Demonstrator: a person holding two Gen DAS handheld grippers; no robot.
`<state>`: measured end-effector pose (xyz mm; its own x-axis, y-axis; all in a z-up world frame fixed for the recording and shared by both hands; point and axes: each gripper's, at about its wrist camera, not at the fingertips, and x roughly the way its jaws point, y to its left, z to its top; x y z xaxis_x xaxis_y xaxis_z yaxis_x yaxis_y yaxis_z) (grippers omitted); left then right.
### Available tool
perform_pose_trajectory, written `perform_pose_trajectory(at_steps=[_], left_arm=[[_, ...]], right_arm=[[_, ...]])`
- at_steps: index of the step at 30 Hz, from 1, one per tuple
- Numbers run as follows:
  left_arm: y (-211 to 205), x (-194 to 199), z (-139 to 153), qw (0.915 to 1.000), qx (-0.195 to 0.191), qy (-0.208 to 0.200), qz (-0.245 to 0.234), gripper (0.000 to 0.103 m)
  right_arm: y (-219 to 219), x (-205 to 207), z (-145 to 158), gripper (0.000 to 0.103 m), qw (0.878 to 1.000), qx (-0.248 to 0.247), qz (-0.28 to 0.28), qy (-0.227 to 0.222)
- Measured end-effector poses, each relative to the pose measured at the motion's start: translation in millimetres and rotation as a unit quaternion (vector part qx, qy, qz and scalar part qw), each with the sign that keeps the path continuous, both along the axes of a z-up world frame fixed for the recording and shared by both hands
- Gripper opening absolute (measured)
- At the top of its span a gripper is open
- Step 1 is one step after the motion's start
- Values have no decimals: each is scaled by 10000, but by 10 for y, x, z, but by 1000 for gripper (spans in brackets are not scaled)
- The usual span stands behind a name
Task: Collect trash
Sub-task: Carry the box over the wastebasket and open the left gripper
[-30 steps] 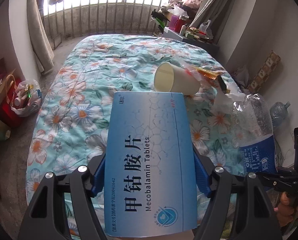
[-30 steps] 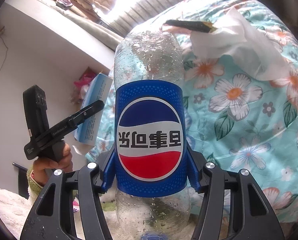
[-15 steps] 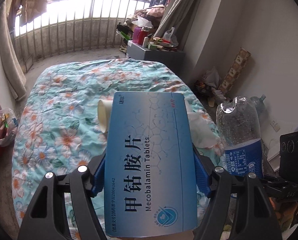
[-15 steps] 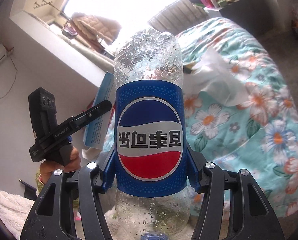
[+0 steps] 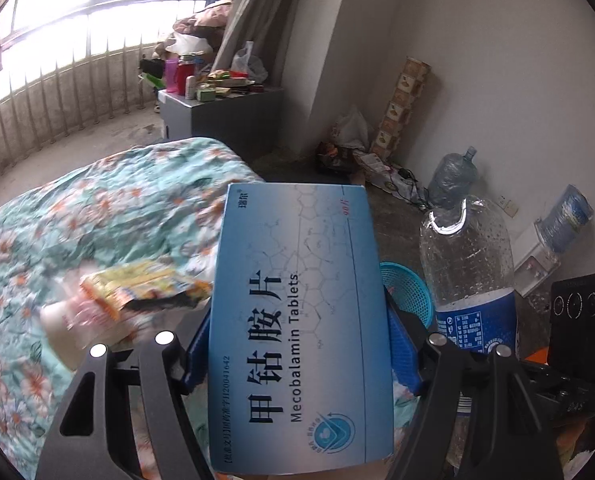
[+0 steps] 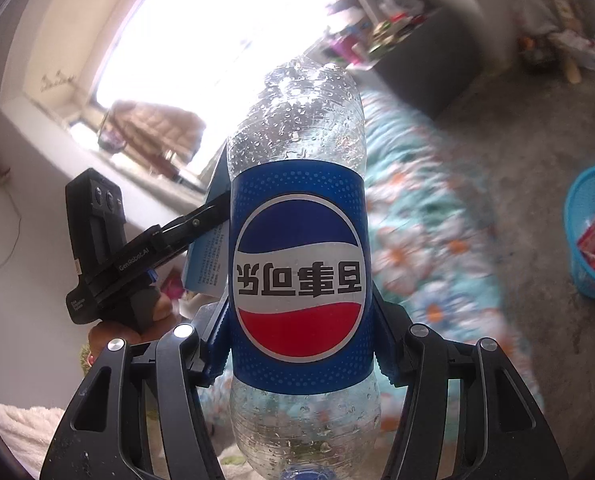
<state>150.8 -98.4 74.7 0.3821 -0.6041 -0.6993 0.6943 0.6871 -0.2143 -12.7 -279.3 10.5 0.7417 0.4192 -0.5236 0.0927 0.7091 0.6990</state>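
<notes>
On the flowered bed [image 5: 109,208] a cup [image 5: 63,334] and a yellow wrapper [image 5: 145,288] lie blurred. My left tool [image 5: 297,344] grips a blue tablet box [image 5: 297,320] by its sides. My right tool [image 6: 299,332] clamps a cola bottle [image 6: 299,264], neck toward me, droplets inside. The blue basket [image 6: 591,236] on the floor holds red-and-white wrappers, its right side cut off.

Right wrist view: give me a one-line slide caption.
Right gripper clamps an upside-down Pepsi bottle; blue trash basket on the floor beyond the floral bed.
</notes>
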Motion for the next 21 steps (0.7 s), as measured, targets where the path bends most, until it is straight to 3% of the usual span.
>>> perform_pose_trajectory(at_steps=[4, 7, 12, 16, 21], left_arm=[[-677, 101, -55, 9980, 98, 305, -553, 70], [-1297, 136, -181, 9927, 327, 623, -983, 70], [-2391, 141, -619, 9745, 878, 1341, -1567, 70], [-3180, 111, -1143, 9547, 1396, 1966, -1742, 70], [-3974, 1, -1694, 9384, 1903, 2168, -1901, 70]], right_arm=[[-585, -244, -41, 55, 9957, 165, -908, -19], [-1054, -506, -183, 55, 9843, 420, -1714, 76], [-1667, -869, -671, 55, 9529, 1016, -2810, 517], [-1958, -1000, -1146, 55, 9260, 1571, -3303, 939], [-2163, -1042, -1501, 55, 9047, 1845, -3634, 1237]])
